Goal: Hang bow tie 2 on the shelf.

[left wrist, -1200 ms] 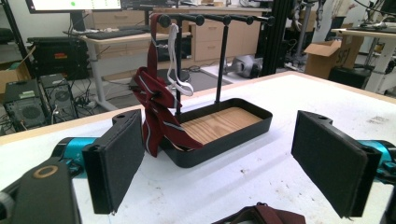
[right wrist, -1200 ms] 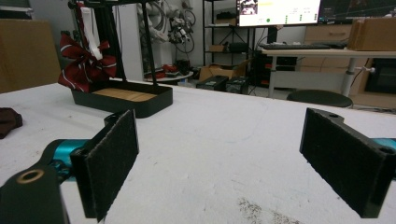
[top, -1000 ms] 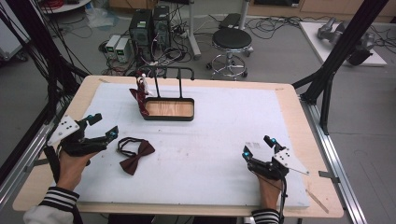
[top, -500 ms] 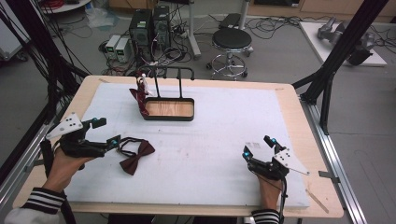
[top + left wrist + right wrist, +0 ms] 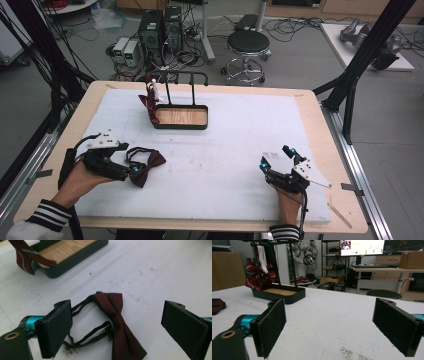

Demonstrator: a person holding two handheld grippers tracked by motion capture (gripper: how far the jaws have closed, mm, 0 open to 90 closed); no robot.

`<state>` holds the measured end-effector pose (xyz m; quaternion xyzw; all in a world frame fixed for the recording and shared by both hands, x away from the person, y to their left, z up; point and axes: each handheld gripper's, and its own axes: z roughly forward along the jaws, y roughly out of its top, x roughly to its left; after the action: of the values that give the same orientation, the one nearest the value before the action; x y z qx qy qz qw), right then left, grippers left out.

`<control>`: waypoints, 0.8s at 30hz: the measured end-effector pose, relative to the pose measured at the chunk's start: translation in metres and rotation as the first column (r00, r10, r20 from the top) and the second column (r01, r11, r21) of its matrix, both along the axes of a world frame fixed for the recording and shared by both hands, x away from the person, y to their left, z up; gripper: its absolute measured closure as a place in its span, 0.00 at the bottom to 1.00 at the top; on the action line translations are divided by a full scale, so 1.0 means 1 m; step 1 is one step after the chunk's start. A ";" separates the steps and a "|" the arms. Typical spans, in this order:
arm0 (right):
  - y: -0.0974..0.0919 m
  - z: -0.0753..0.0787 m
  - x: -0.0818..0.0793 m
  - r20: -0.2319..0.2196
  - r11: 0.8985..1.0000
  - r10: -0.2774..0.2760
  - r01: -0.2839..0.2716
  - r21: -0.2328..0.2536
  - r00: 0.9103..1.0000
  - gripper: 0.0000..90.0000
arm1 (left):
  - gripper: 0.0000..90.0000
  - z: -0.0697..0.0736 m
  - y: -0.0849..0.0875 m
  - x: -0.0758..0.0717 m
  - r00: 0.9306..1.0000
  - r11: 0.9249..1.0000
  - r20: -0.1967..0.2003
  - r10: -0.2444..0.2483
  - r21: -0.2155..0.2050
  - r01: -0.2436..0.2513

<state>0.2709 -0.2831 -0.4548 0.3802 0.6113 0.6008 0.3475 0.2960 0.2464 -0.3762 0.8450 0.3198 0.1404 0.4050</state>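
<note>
Maroon bow tie (image 5: 117, 322) is lying on the counter (image 5: 240, 150) between the left gripper's (image 5: 120, 327) spread jaws. They have just been opening wide, gripping nothing. Right gripper (image 5: 332, 325) is gaping wide too, empty.

Two bow ties: one plain maroon bow tie (image 5: 145, 166) at lower left of the high view, one striped bow tie (image 5: 150, 101) hanging at upper middle. One rack (image 5: 181, 116) with a tray base. Two grippers: left gripper (image 5: 131, 171), right gripper (image 5: 274, 157). One stool (image 5: 248, 42) at top.

- Stand tray (image 5: 181, 125): on the table (image 5: 240, 145), far side.
- Bow tie (image 5: 145, 167): nearer than the tray, to its left.
- Striped tie (image 5: 150, 102): hanging at the tray's left end.
</note>
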 end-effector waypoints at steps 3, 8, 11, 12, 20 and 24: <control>0.000 0.000 0.000 0.003 1.000 0.001 -0.001 0.001 1.000 0.12 | 0.12 -0.003 -0.003 0.002 0.999 0.999 -0.036 0.013 0.035 -0.012; 0.000 0.000 -0.001 -0.001 1.000 0.001 -0.001 0.006 1.000 0.12 | 0.12 -0.011 -0.011 0.001 0.996 0.998 -0.094 0.005 0.070 0.001; 0.000 0.000 -0.001 0.000 1.000 0.001 -0.001 0.008 1.000 0.12 | 0.13 -0.018 -0.015 0.001 0.993 0.994 -0.119 0.021 0.109 -0.007; -0.001 0.000 0.000 0.007 1.000 0.001 -0.001 0.008 1.000 0.12 | 0.13 -0.020 -0.016 0.001 0.992 0.993 -0.125 0.022 0.121 -0.007; 0.000 0.000 -0.001 0.015 1.000 -0.001 0.001 0.010 1.000 0.12 | 0.17 -0.032 -0.023 0.002 0.983 0.981 -0.180 0.041 0.192 -0.005; 0.000 0.000 -0.002 0.012 1.000 0.000 0.000 0.010 1.000 0.12 | 0.21 -0.038 -0.028 0.003 0.976 0.973 -0.213 0.051 0.229 -0.001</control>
<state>0.2690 -0.2833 -0.4553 0.3784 0.6063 0.6061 0.3491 0.2990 0.2180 -0.4144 0.8917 0.3552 0.0884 0.2662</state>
